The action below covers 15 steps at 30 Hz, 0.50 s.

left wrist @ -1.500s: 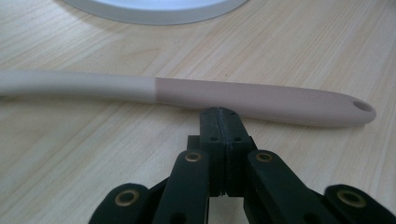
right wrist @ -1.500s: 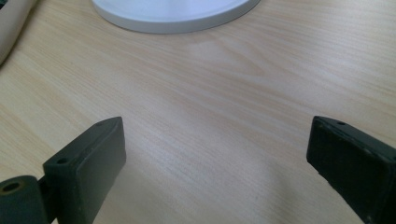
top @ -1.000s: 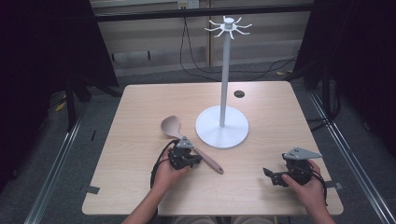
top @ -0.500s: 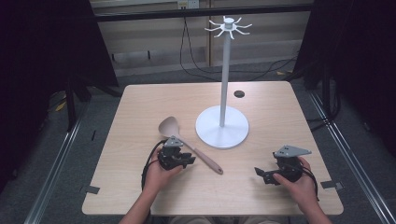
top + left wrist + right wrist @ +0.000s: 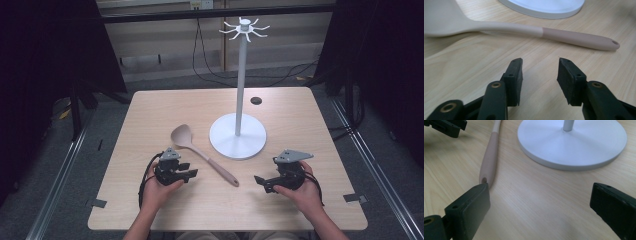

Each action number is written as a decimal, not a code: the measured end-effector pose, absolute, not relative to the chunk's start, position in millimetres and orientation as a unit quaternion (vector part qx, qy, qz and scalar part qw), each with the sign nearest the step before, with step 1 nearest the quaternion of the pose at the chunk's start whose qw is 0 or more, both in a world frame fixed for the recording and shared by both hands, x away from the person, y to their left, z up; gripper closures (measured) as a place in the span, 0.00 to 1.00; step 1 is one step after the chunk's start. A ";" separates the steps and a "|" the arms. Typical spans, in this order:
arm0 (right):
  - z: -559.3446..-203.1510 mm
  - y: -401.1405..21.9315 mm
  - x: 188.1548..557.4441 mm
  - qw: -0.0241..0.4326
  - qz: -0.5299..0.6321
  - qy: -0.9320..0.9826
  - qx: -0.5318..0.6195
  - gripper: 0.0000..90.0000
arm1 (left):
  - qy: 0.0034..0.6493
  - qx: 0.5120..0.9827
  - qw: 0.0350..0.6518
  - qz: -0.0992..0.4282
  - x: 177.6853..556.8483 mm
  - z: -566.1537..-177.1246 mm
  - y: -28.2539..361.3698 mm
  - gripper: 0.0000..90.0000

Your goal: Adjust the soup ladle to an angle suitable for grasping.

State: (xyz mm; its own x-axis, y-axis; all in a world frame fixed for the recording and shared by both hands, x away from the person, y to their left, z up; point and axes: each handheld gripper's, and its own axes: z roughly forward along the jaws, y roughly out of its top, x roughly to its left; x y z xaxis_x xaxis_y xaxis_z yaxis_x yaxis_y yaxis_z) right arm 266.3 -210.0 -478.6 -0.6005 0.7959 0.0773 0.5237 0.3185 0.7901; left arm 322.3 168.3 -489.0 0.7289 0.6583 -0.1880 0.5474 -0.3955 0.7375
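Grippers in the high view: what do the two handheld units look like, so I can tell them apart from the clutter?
Both the left gripper and right gripper are black, each topped by a grey three-cornered plate, with black cables looping back past the wrists. Forearms are bare, no sleeves. Flat black pads carry small screw holes.

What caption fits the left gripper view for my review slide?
Left gripper, jaws just opened and empty, faces the spoon lying on the table beside the white stand base.

In the left gripper view we lose the spoon (image 5: 506, 26) bowl past the left edge, blurred, and the white stand base (image 5: 544, 7) past the top. In the right gripper view the right gripper's (image 5: 539, 202) own pad covers the spoon's handle tip.
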 end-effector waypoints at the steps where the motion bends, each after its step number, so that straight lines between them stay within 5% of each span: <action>1: -478.6 -210.0 266.3 0.166 0.410 0.795 0.415 0.03 | 0.362 0.833 0.414 0.067 322.3 -489.0 168.3 0.53; 15: -477.0 -165.5 282.8 0.137 0.415 0.802 0.407 0.10 | 0.407 0.808 0.415 0.093 319.4 -486.1 192.1 0.25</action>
